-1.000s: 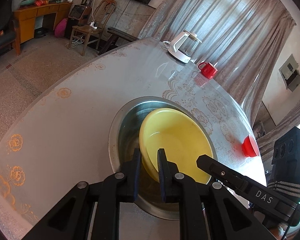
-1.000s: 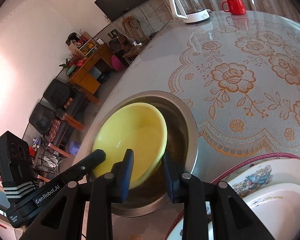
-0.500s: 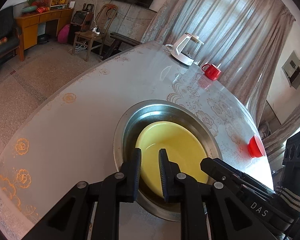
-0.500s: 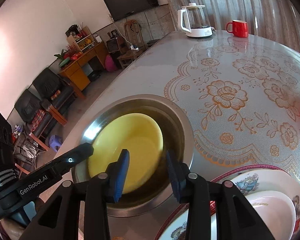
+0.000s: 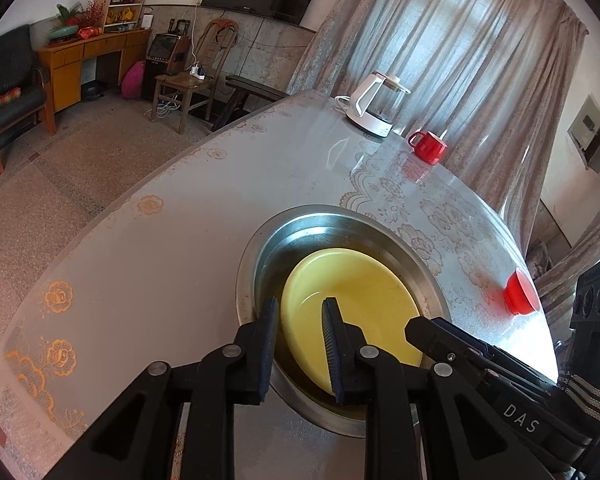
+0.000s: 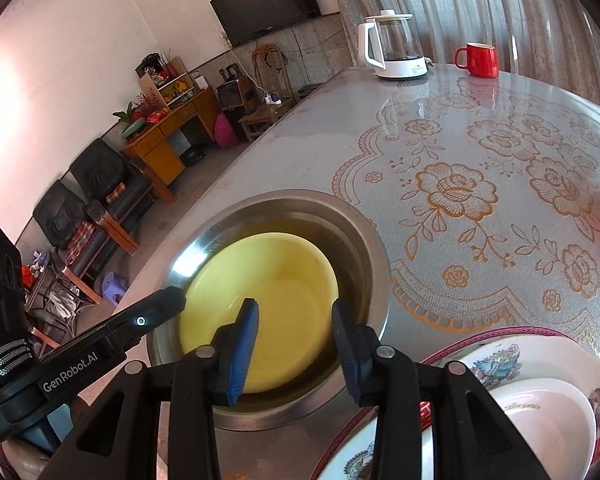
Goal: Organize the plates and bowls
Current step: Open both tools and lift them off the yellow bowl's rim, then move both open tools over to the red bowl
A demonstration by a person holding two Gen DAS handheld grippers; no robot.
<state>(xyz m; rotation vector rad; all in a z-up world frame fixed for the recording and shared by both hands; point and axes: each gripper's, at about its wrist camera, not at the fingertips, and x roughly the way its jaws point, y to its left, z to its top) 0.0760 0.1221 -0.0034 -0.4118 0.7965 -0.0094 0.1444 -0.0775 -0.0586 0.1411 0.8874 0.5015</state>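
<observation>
A yellow bowl [image 5: 360, 300] [image 6: 276, 272] lies flat inside a round steel basin [image 5: 246, 280] [image 6: 300, 196] sunk low on the lace-covered table. My left gripper [image 5: 300, 328] hovers at the bowl's near rim. Its jaws are opening, and the rim shows in the gap without either pad pressing on it. My right gripper [image 6: 294, 320] stands open above the bowl's near side and holds nothing. Just right of the basin, a white bowl [image 6: 540, 412] rests on a flower-patterned plate [image 6: 500, 356].
A white kettle [image 5: 374, 106] [image 6: 396, 48] and a red mug [image 5: 428, 147] [image 6: 478, 60] stand at the table's far end. A small red cup [image 5: 520, 298] sits at the right. The table's curved edge runs along the left, with floor and chairs beyond.
The yellow bowl, earlier tilted on its edge and gripped at the rim by both grippers, now lies flat in the basin. Both grippers have let go and opened.
</observation>
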